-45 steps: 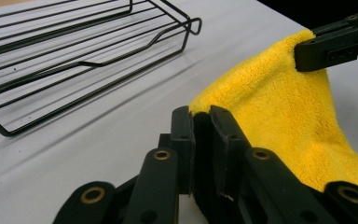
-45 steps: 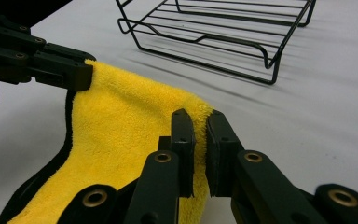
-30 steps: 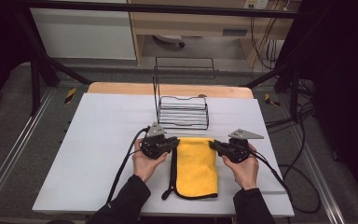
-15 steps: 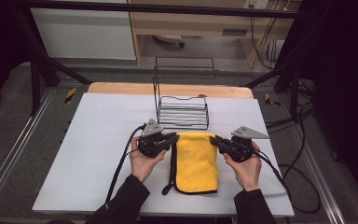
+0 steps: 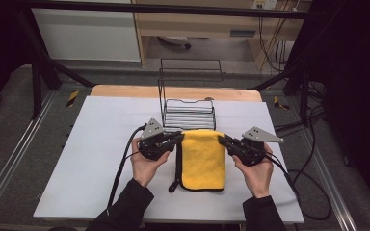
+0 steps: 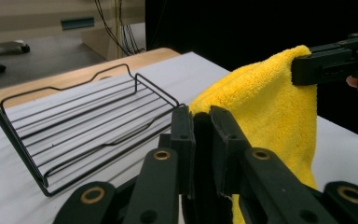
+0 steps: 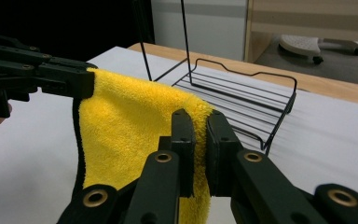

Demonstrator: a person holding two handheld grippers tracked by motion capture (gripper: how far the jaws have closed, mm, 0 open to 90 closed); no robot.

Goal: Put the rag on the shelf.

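Over the white worktop [image 5: 77,159], the left gripper [image 5: 177,138] and right gripper [image 5: 222,140] each pinched a far corner of the yellow cloth [image 5: 202,159], apparently lifting that edge, just before the black wire rack [image 5: 189,114].

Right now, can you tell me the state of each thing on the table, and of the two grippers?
yellow towel: folded, far edge lifted, near part resting on the table.
left gripper: shut on the towel's far left corner.
right gripper: shut on the towel's far right corner.
wire rack: empty, standing just beyond the towel, its tall back upright.
white table: bare apart from these.
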